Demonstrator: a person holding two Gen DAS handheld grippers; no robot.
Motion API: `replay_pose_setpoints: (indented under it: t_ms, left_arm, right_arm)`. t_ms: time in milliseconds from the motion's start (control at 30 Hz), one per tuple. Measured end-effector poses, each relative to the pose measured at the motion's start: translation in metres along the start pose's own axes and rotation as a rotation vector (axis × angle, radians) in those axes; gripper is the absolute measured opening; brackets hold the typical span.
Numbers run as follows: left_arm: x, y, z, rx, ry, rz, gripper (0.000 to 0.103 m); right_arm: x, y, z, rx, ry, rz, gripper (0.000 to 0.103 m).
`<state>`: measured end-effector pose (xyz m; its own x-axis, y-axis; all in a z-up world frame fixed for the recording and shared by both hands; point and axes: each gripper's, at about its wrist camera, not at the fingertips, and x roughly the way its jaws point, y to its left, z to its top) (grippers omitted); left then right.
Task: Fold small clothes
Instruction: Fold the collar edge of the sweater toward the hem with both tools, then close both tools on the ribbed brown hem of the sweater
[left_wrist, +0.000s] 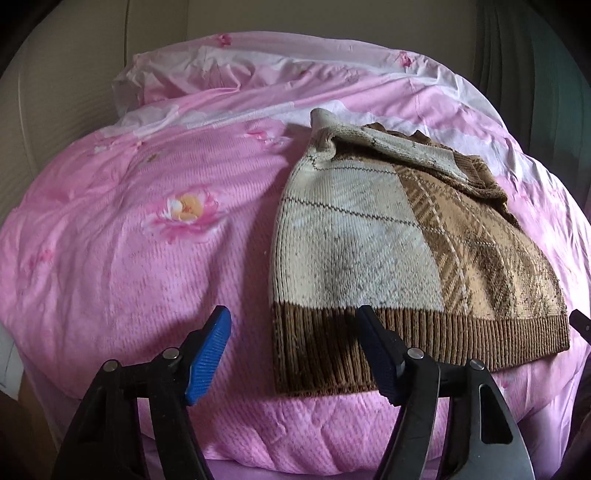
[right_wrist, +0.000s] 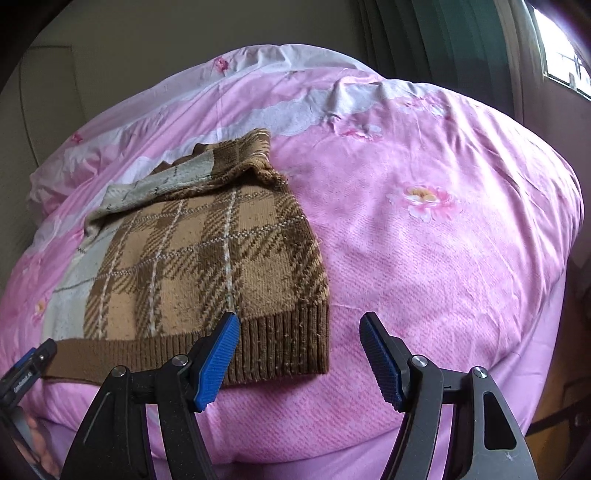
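Two grippers hang over the near edge of a pink quilt (left_wrist: 122, 236) with a flower print, and one small knitted sweater (left_wrist: 369, 236) lies flat on it, its brown ribbed hem (left_wrist: 406, 332) running along the side nearest the cameras. In the left wrist view the sweater sits right of centre, cream on its left part and brown plaid on its right, with its far end folded over itself — a cream flap lying across the top. Left of it the quilt is bare and wide; in the right wrist view the bare stretch lies to the right of the sweater (right_wrist: 207, 251), reaching toward a curtain and a window at the far corner. Beyond the quilt's far edge a pale wall or headboard rises. The left gripper (left_wrist: 295, 354) has its jaws spread wide with nothing clamped: its left blue pad stands over plain quilt, its right pad over the hem near the sweater's left corner, though whether that pad touches the knit is hard to judge from this angle. The right gripper (right_wrist: 299, 354) is likewise spread and empty — its left pad over the hem (right_wrist: 258, 343) near the right corner, its right pad over bare quilt (right_wrist: 461, 258).
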<state>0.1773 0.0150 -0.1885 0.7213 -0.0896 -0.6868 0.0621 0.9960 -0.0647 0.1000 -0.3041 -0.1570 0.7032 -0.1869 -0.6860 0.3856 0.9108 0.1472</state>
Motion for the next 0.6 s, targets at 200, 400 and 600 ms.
replay_pose_setpoints:
  t_ms: [200,400,600]
  left_arm:
    - [0.002,-0.001,-0.005,-0.006,0.005,-0.017,0.059]
    - [0.003,-0.004,-0.008,-0.016,0.005,-0.052,0.04]
    - [0.002,-0.006,-0.006,-0.013,0.013,-0.052,0.019]
  right_arm:
    - [0.013,-0.007,-0.004,0.015,0.054,0.006,0.06]
    - [0.026,-0.014,-0.007,0.061,0.117,0.052,0.052]
    - [0.03,-0.013,-0.008,0.07,0.149,0.097,0.022]
